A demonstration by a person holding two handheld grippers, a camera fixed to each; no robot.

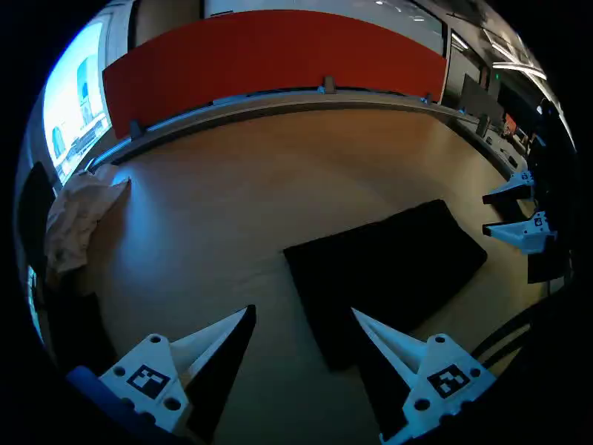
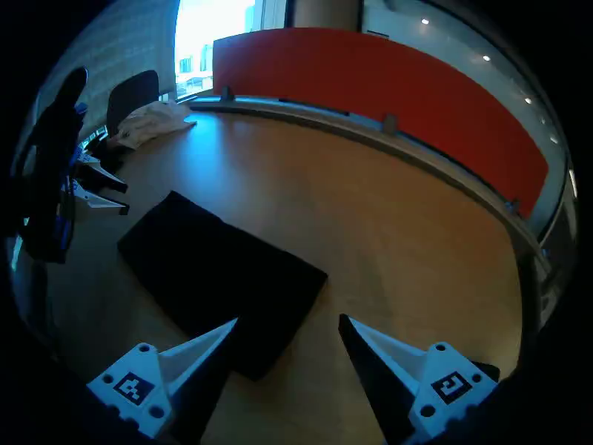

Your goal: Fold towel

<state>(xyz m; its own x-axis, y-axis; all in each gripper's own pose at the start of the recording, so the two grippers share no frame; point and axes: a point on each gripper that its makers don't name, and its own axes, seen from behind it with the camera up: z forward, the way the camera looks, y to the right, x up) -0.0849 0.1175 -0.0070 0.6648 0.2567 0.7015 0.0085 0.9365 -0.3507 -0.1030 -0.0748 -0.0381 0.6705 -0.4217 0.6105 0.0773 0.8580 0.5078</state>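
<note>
A black towel [image 1: 385, 271] lies folded into a flat rectangle on the wooden table [image 1: 244, 185]. My left gripper [image 1: 304, 315] hangs open just above the towel's near corner, with nothing between its fingers. Farther off at the right edge of the left gripper view, the right gripper [image 1: 511, 211] stands open beside the towel's far end. In the right gripper view the same towel [image 2: 219, 278] lies ahead and to the left, and my right gripper [image 2: 289, 322] is open over its near edge. The left gripper [image 2: 104, 194] shows at the far left, open.
A crumpled light cloth [image 1: 78, 215] lies at the table's left end, seen also as the cloth [image 2: 152, 119] near a dark chair [image 2: 133, 93]. A red partition [image 1: 274, 55] runs along the table's far edge. Windows lie beyond.
</note>
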